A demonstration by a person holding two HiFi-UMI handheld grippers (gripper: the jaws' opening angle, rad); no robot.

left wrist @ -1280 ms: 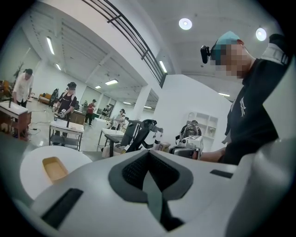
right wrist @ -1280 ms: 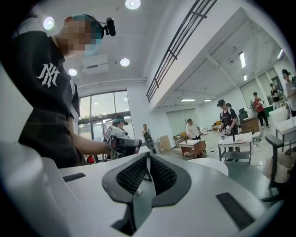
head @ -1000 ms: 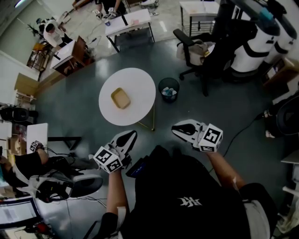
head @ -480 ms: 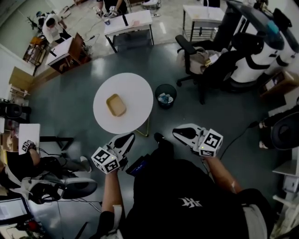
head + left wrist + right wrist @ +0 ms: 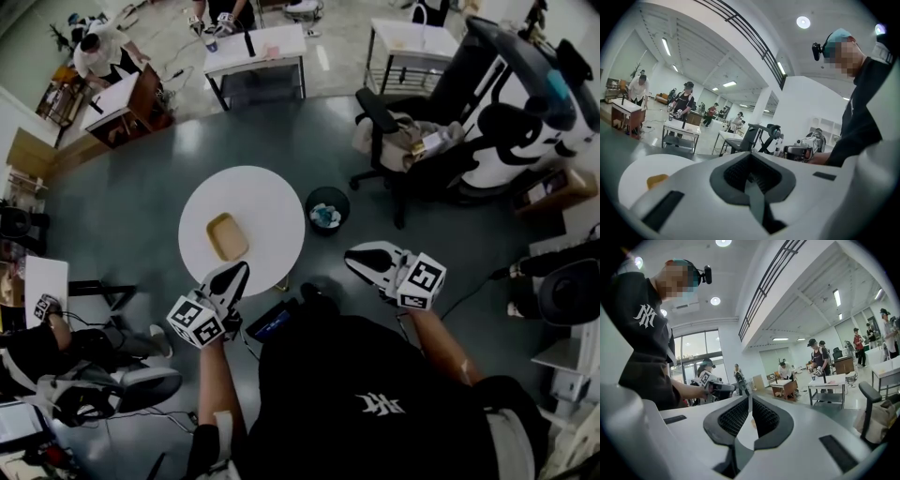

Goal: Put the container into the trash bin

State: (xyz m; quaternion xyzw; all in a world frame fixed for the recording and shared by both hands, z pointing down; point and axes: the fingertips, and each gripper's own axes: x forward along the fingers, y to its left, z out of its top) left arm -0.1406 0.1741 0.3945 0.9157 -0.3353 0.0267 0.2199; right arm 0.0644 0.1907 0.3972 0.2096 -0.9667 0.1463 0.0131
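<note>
Head view places the container point(image 5: 228, 236), a shallow tan tray, on the round white table point(image 5: 272, 202), with the trash bin point(image 5: 326, 208) on the floor just beside the table's right edge. Expect the tray to be light and thin-walled, so pinch one rim wall; your left gripper point(image 5: 236, 270) and right gripper point(image 5: 352, 257) both have jaws together on nothing, short of the table. An office chair point(image 5: 394, 141) stands near the bin, and the table edge lies between tray and bin.

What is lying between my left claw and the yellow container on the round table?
Nothing. In the head view, only bare white tabletop runs from the left claw to the container. The left gripper view shows the same stretch with nothing on it.
</note>
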